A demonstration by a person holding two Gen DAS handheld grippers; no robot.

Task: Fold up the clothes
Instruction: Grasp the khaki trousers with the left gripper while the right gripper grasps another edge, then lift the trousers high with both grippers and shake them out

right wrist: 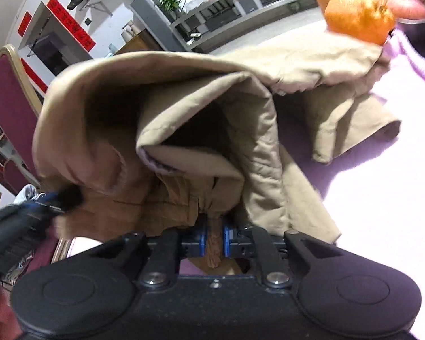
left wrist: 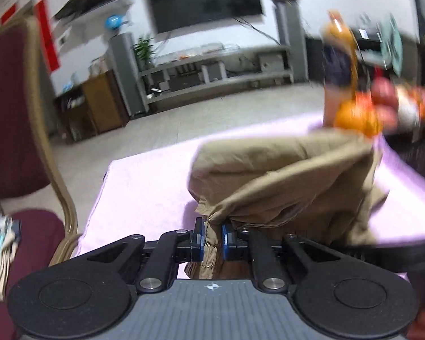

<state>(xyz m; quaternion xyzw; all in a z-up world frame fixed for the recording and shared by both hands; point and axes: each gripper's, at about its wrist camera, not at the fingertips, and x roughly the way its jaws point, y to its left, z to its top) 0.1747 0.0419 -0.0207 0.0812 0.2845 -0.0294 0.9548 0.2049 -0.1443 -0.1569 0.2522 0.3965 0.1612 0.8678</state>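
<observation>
Fold barely begun: left gripper point(left wrist: 211, 239) and right gripper point(right wrist: 213, 240) jaws both pinch khaki trousers point(left wrist: 283, 181) waistband (gathered), legs bunched beside the orange point(left wrist: 357, 119), nothing flattened.

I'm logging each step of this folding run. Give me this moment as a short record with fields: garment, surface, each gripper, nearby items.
garment: khaki trousers, bunched and partly lifted
surface: pink cloth-covered table
left gripper: shut on the gathered waistband
right gripper: shut on the gathered waistband
nearby items: orange at the table's far end, touching the fabric; maroon chair to the left
image quality: motion blur in both views
</observation>
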